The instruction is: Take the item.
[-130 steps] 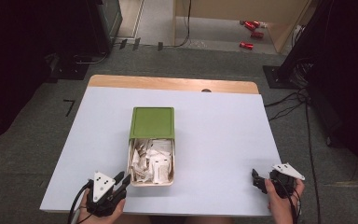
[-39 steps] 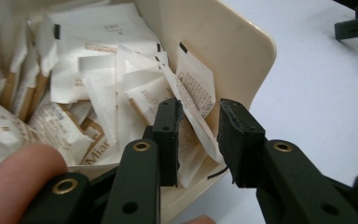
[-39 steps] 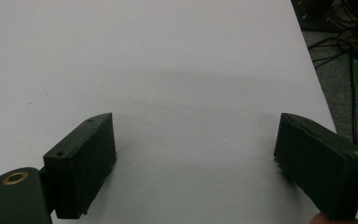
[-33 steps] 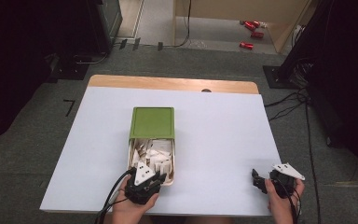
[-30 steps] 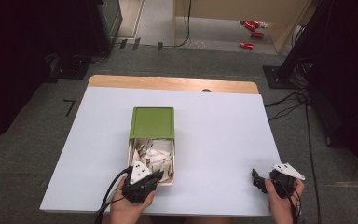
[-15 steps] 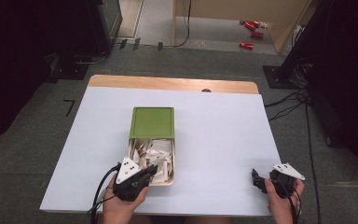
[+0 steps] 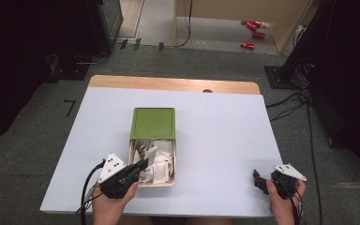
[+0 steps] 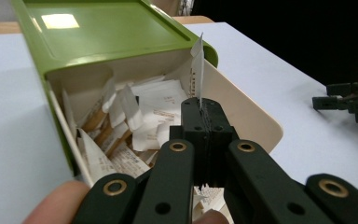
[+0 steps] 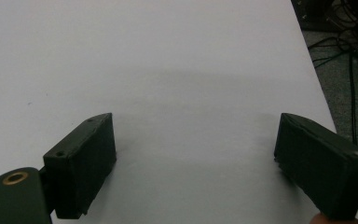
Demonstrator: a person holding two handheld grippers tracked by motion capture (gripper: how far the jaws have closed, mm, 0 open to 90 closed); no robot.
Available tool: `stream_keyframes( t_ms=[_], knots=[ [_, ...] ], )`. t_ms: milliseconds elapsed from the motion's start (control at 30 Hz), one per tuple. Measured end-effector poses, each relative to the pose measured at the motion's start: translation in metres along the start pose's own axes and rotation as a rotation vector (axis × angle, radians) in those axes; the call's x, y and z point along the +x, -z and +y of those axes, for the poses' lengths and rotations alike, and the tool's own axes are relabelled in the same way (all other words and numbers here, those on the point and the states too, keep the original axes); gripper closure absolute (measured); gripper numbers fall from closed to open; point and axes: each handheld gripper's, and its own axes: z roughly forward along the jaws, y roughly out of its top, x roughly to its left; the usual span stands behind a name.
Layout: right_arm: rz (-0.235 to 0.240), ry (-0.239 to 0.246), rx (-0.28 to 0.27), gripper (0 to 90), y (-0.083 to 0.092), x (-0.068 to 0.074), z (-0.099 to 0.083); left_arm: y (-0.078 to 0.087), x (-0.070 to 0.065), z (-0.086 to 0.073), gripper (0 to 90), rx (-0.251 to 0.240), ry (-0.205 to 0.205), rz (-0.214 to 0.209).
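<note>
Two black jaws of the left gripper (image 8: 200, 109) are pressed together, and a thin white paper packet (image 8: 197, 70) stands upright between them, pinched by its lower edge. The packet rises above the jaw tips, and it is over the open part of the box (image 8: 256, 123). In the high view the left gripper (image 7: 140, 165) is at the near left corner of the box (image 7: 136, 183), with its tips over the near rim, and the left hand (image 7: 110, 204) that carries it comes in over the near edge of the table (image 7: 225, 140).

The box is cream inside and has a green lid (image 7: 153, 123) that covers its far half. The near half is open and holds many more white packets (image 7: 161, 161), lying loosely one over another; some show a brown part in the left gripper view. The box stands around the middle of the table, a little nearer to the near edge than to the far edge.

The right gripper (image 9: 196, 158) has its jaws wide apart, with nothing between them but the bare table surface. In the high view the right gripper (image 7: 259, 180) rests near the near right corner of the table, held by the right hand (image 7: 283, 199), well apart from the box.
</note>
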Motion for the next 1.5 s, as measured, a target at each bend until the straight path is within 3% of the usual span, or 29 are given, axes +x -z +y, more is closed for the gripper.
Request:
stream_keyframes(
  t_ms=[967, 1267, 1500],
  knots=[
    [0.0, 0.001, 0.001, 12.1, 0.0, 0.0, 0.0, 0.03, 0.048, 0.007, 90.0, -0.088, 0.074, 0.125],
    [0.0, 0.0, 0.001, 12.1, 0.0, 0.0, 0.0, 0.033, 0.071, 0.0, 90.0, -0.089, 0.105, 0.183],
    [0.0, 0.0, 0.001, 12.1, 0.0, 0.0, 0.0, 0.025, 0.091, -0.015, 90.0, -0.071, 0.135, 0.214]
  ],
)
